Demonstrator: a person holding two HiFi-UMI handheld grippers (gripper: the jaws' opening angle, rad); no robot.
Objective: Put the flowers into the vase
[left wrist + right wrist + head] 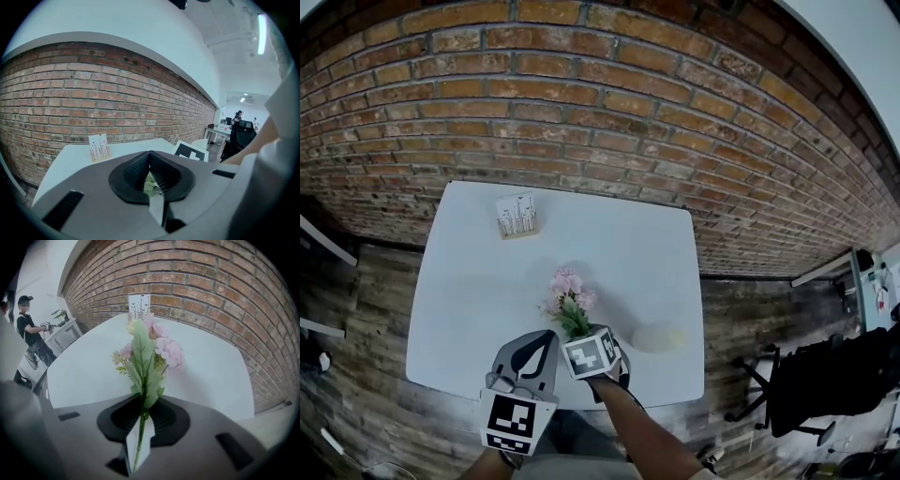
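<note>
A spray of pink flowers [569,298] with green leaves stands up over the near part of the white table [478,300]. My right gripper [584,337] is shut on its thin green stem [140,434], and the blooms [164,348] rise just past the jaws. My left gripper [544,343] sits close to the left of it, jaws drawn together, with a pale green bit of the plant [150,184] pinched between the pads. A pale, rounded vase [658,337] rests on the table to the right of both grippers.
A small card stand [517,215] sits near the table's far left edge, by the brick wall [609,103]. A black office chair [825,375] stands off to the right of the table. A person [28,329] stands far off by a side counter.
</note>
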